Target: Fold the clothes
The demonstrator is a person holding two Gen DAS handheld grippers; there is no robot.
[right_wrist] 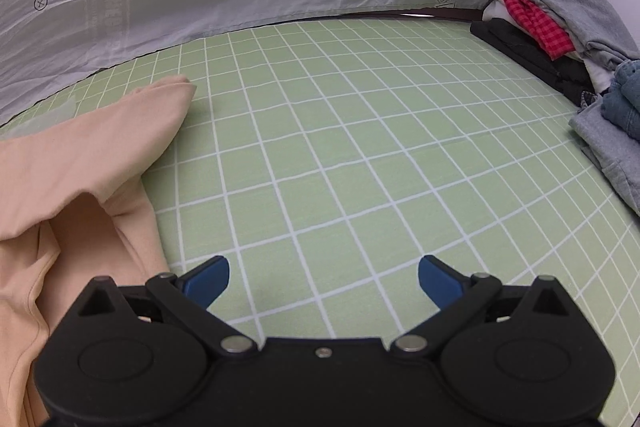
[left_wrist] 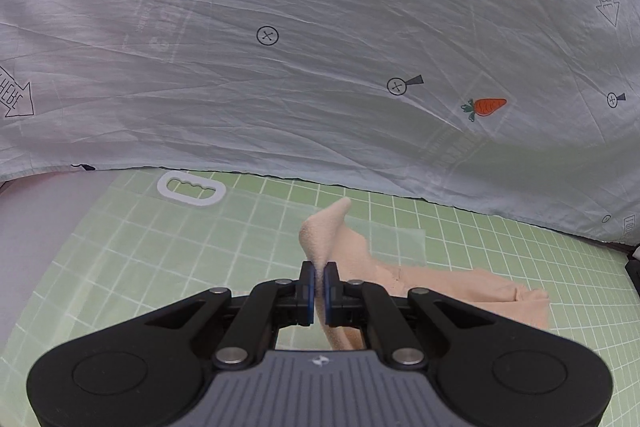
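Observation:
A peach-coloured garment lies on the green grid mat. My left gripper is shut on a raised corner of that garment, and the cloth tip sticks up past the blue pads. In the right wrist view the same peach garment spreads over the left side, with a folded sleeve end pointing toward the mat's middle. My right gripper is open above bare mat, just right of the garment's edge, holding nothing.
A white sheet printed with carrots and arrows hangs behind the mat. A clear plastic bag with a white handle lies on the mat's far left. A pile of grey, red-checked, black and denim clothes sits at the right edge.

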